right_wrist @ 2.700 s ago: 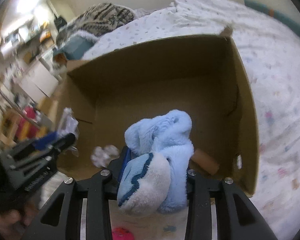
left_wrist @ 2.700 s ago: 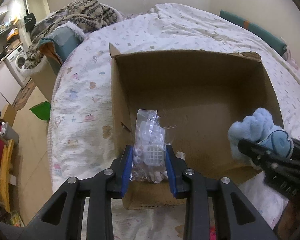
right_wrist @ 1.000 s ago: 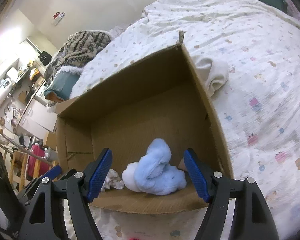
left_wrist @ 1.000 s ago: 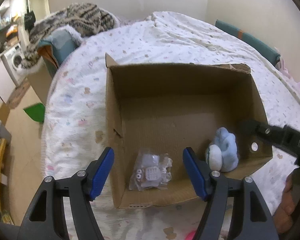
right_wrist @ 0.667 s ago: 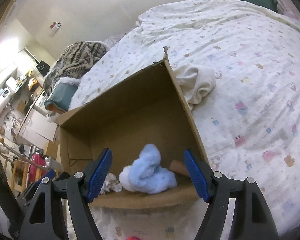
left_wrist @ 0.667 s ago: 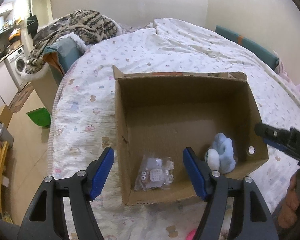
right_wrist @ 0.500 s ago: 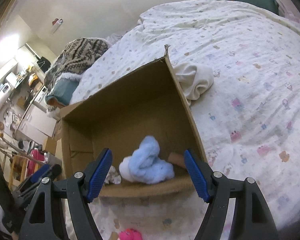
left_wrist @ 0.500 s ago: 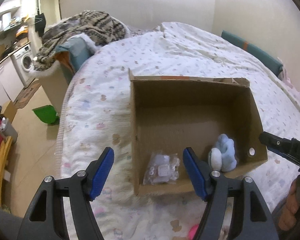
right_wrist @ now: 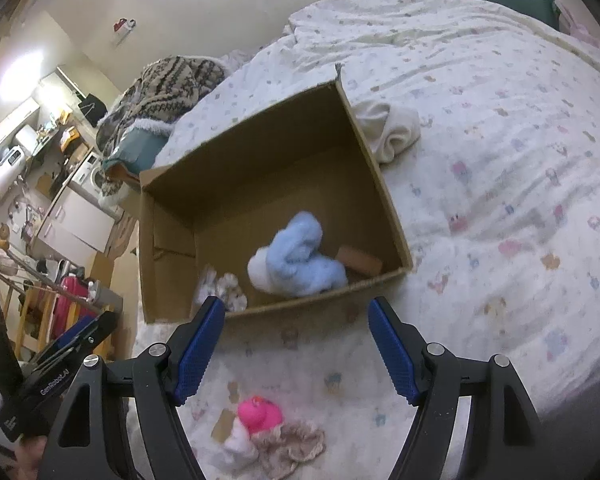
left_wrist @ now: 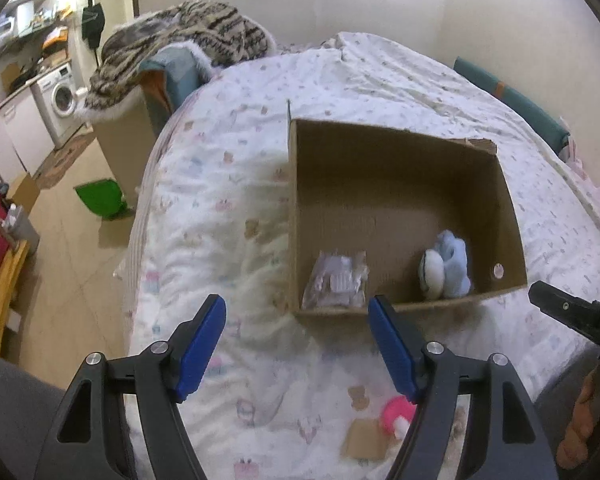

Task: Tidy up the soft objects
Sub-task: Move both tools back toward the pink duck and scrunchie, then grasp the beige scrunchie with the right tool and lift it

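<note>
An open cardboard box [left_wrist: 400, 148] [right_wrist: 240, 152] sits on the bed. Inside it lie a fluffy blue sock bundle [left_wrist: 448, 268] [right_wrist: 300, 256] and a clear plastic bag of small white items [left_wrist: 336, 280] [right_wrist: 220, 288]. My left gripper [left_wrist: 296, 340] is open and empty, held back from the box's near wall. My right gripper [right_wrist: 296, 344] is open and empty, also short of the box. A pink toy with a lacy cloth [right_wrist: 268, 428] [left_wrist: 398, 416] lies on the bedspread just below the grippers.
A cream cloth [right_wrist: 388, 128] lies on the bed beside the box's far right corner. The bed's left edge drops to the floor with a green bin [left_wrist: 100, 200]. A patterned blanket [left_wrist: 180, 36] lies on a box beyond.
Both grippers let go of the bag and the blue socks inside the box, opened, and pulled back toward me. The pink toy has come into view.
</note>
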A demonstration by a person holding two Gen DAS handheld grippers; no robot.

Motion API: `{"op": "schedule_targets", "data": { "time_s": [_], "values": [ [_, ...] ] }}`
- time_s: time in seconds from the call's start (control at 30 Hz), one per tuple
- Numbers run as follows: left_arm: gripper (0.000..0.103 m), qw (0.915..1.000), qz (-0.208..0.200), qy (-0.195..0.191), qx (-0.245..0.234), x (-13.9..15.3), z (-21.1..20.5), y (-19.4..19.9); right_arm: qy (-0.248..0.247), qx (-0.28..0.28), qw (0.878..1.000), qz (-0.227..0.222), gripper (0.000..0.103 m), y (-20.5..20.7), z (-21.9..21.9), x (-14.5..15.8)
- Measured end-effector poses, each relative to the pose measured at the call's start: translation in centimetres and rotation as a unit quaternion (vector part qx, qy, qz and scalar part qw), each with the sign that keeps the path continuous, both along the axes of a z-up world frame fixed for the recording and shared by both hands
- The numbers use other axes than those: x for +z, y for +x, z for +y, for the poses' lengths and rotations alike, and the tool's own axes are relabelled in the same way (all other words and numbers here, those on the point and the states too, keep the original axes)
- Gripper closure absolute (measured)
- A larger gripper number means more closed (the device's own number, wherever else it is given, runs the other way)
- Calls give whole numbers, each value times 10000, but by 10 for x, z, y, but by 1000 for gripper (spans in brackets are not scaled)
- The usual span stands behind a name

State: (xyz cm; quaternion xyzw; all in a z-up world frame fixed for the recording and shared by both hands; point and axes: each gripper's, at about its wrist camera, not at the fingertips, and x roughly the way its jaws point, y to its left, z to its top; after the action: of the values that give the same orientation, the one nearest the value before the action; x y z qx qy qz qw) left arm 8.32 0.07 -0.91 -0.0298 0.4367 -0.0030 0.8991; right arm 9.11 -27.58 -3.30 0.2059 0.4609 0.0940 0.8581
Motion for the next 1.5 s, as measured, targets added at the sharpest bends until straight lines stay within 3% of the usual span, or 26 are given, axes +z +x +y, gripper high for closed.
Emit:
{"op": "schedule_targets", "data": {
  "time_s": [0.37,0.53,0.73,0.9,0.93,0.97,1.07,1.33,1.43,1.5],
  "values": [
    [32,9938,953,-565,47,-37,7,-17,-10,174,9994,286,25,-16,18,-11],
    [33,9826,1640,-822,-286,-68,-8,-20,-105,90,9986,506,24,-13,18,-22],
    [65,9638,2363,-1012,-705,-104,-33,-17,-37,-2,9978,662,25,-9,14,-29],
    [65,9492,2799,-1118,-906,-127,-48,-14,-7,-13,9972,741,25,-7,12,-33],
    [71,9473,2860,-1103,-929,-131,-50,-14,-1,-4,9970,769,25,-7,12,-34],
    [81,9471,2884,-1063,-924,-133,-51,-14,7,13,9968,802,25,-6,12,-35],
    [92,9478,2859,-1082,-903,-131,-50,-12,90,185,9941,1065,25,-5,16,-43],
    [96,9604,2481,-1081,-660,-112,-32,-10,-83,987,9689,2268,25,-8,46,-84],
    [96,9673,2272,-1035,-441,-104,-20,-7,-451,1294,9616,2376,27,-10,63,-91],
    [96,9706,2160,-1008,-327,-98,-13,-6,-637,1444,9578,2401,37,-13,73,-94]
  ]
}}
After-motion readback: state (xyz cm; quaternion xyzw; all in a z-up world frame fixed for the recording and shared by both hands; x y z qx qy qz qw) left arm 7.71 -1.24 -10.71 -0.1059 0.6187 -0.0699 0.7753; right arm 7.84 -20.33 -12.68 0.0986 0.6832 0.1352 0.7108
